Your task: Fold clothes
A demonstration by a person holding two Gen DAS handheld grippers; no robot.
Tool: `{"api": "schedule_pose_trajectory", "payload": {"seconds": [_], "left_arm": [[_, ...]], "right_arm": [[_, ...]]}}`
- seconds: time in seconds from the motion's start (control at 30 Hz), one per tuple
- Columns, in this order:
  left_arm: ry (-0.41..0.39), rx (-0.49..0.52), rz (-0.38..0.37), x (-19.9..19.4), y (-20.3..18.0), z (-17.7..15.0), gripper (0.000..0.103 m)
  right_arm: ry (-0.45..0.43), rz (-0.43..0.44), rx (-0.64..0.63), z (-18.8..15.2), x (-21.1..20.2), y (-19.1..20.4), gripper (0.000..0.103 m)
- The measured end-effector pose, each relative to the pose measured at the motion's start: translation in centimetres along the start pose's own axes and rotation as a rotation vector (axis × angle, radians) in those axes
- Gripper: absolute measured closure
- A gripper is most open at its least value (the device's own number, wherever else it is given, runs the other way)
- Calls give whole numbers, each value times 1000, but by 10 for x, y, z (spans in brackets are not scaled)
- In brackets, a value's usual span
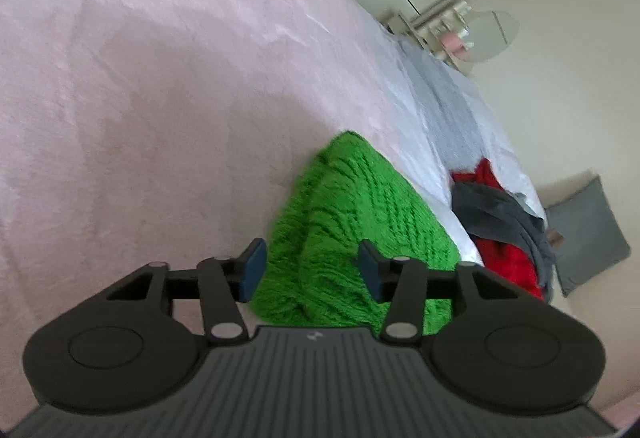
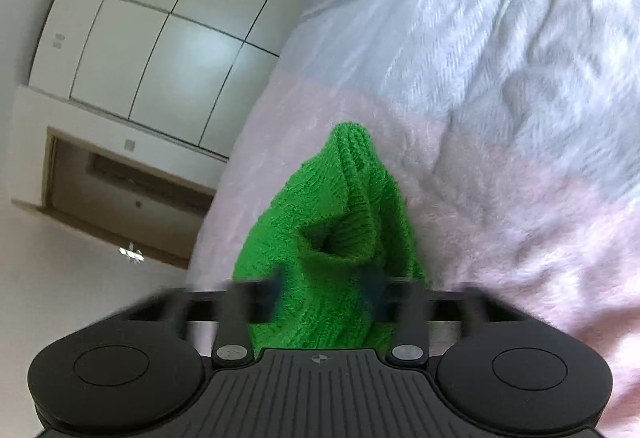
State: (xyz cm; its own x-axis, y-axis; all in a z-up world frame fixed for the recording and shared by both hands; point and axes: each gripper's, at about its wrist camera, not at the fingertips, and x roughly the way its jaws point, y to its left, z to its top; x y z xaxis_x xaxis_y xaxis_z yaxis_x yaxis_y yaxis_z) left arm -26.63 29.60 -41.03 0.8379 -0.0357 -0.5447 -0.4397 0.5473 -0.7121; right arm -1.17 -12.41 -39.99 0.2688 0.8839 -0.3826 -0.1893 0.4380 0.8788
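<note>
Bright green cable-knit sweater (image 1: pixel 360 238), folded into a thick bundle, on a fluffy pale pink blanket (image 1: pixel 160 117) beside a white-and-grey bedspread (image 1: pixel 436 117). Left gripper (image 1: pixel 312 270) just above the near edge of the knit, blue pads (image 1: pixel 254 266) apart, pressing on nothing. Right gripper (image 2: pixel 326 294) blurred, with green knit bunched between its fingers, grip impossible to tell; far right, a red and dark grey heap of clothes (image 1: pixel 508 222).
</note>
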Motion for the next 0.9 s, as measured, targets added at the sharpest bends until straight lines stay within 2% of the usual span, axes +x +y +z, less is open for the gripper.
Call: {"api": "schedule_pose_trajectory", "payload": {"seconds": [0.03,0.13,0.17,0.2,0.3,0.37,0.43,0.47,0.5,0.53,0.57,0.63,0.67,0.7,0.83,0.87,0.9], "left_arm": [[-8,14,-22,-2,2,-3,88],[-33,55,-88,-8,9,-10,91],[-37,67,-95,-9,13,-13,92],[-37,78,-86,-8,18,-17,92],[-30,138,-54,-4,20,-29,92],[-33,177,-39,-6,15,-33,91],[-35,194,-32,-9,12,-33,87],[-34,165,-34,-10,15,-30,83],[-36,125,-35,-11,18,-27,77],[-38,86,-36,-12,21,-23,65],[-39,46,-41,-13,25,-21,59],[-39,-37,-61,-14,33,-16,52],[-30,-68,-64,-13,37,-15,44],[-11,-89,-60,-8,39,-13,40],[47,-80,-29,10,34,-13,40],[49,-78,-30,12,32,-13,44],[50,-73,-31,13,29,-14,51]], "right_arm": [[-8,8,-4,-2,1,0,97],[-64,88,-126,-16,-15,9,98],[-76,125,-161,-20,-21,9,98],[-75,121,-174,-23,-23,5,98],[-37,-56,-157,-28,-11,-18,98],[-28,-80,-47,-29,-6,-32,98],[-40,-95,-37,-30,-8,-25,97],[-42,-99,-28,-30,-8,-22,94],[-44,-97,-9,-31,-10,-20,71],[-56,-98,15,-32,-13,-19,45],[-68,-97,38,-33,-16,-19,35],[-69,-77,70,-36,-18,-22,32],[-62,-63,83,-38,-18,-24,32],[-55,-54,98,-38,-15,-27,32],[-42,-53,171,-38,7,-41,32],[-47,-56,188,-36,14,-45,32],[-51,-47,194,-35,17,-47,44]]}}
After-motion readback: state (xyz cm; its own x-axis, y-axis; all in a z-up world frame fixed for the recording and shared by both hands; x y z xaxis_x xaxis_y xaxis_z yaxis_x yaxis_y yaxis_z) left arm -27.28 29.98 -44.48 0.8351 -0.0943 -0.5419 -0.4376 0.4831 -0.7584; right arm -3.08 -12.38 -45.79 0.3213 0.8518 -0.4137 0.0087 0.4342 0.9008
